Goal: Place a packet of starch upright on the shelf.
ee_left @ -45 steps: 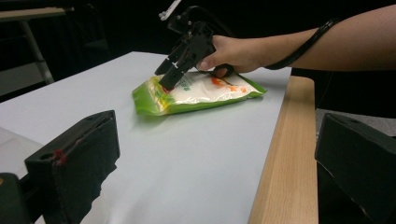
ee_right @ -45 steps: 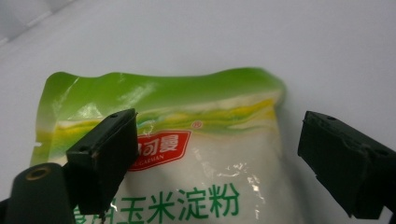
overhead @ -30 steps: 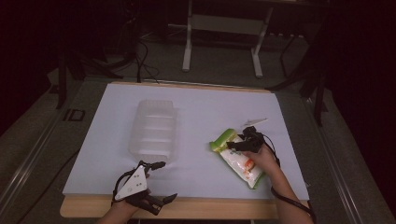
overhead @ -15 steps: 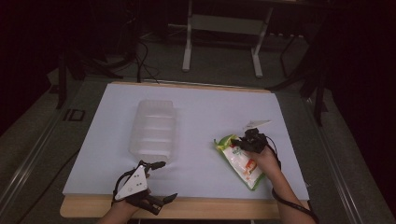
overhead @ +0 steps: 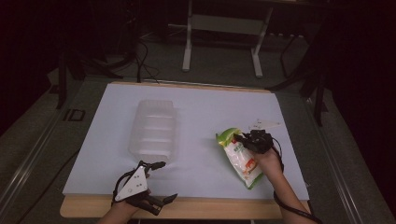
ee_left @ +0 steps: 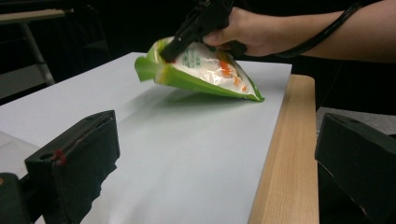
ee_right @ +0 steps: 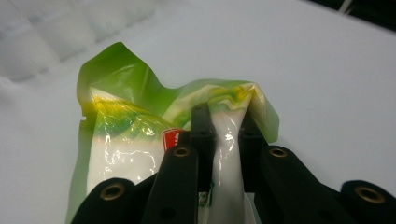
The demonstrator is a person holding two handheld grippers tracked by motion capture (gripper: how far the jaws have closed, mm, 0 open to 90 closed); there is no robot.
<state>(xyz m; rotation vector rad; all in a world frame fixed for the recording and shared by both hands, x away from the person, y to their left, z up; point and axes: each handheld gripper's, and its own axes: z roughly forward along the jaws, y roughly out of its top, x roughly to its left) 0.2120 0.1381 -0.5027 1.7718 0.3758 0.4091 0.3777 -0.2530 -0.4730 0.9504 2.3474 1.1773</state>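
White worktop (overhead: 201, 116) is being used: a bag (overhead: 240, 158) is being pinched by the right gripper (overhead: 243, 140); the left gripper (overhead: 161, 182) is being held open, near edge.

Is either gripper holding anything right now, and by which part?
The right gripper pinches the green snack bag by a fold near its top end. The left gripper holds nothing.

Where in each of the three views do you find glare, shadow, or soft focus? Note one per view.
High view: the surroundings are dark and the white table sheet is lit. Left gripper view: the green and white plastic snack bag casts a soft shadow beneath it, and the near black jaws are blurred. Right gripper view: bright glare streaks the bag's shiny film, and the clear plastic container behind is out of focus.
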